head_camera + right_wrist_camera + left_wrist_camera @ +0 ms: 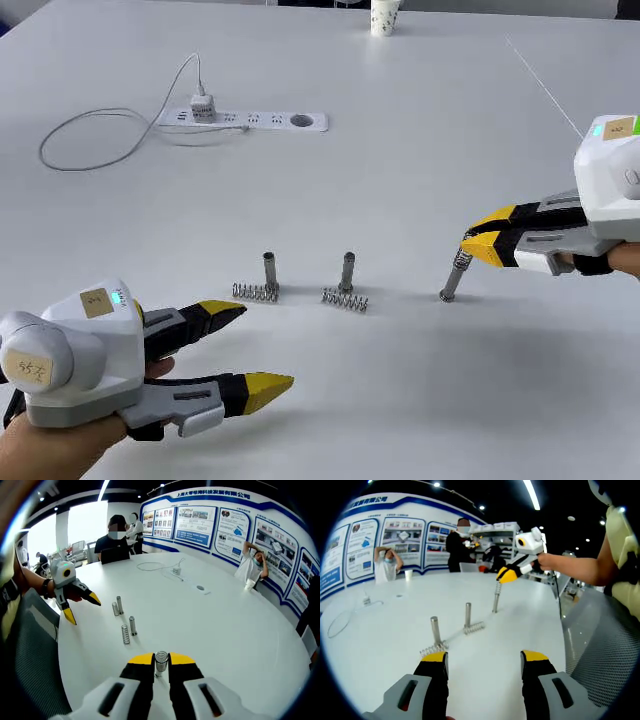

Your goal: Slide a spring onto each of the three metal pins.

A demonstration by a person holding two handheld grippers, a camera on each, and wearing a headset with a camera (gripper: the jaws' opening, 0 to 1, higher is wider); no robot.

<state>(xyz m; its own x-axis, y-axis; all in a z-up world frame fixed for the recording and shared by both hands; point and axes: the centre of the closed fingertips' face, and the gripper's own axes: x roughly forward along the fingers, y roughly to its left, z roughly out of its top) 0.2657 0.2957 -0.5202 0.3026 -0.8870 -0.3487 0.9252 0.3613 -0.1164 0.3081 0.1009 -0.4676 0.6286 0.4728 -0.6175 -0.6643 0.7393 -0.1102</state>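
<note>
Three metal pins are on the white table. The left pin (270, 271) and middle pin (347, 270) stand upright, each with a spring lying at its foot: one spring (255, 292) and another spring (345, 299). The right pin (452, 282) leans, with a third spring (461, 260) around its top. My right gripper (470, 241) is shut on that spring (160, 661), its jaws close together on both sides of it. My left gripper (256, 346) is held open near the table's front, short of the left pin (435, 629) and its spring (432, 650), with nothing between its jaws.
A white power strip (245, 120) with a plugged-in charger and a looped cable (90, 130) lies at the back left. A paper cup (385, 16) stands at the far edge. People (114, 542) sit across the table. A mesh chair (600, 645) is beside the table's edge.
</note>
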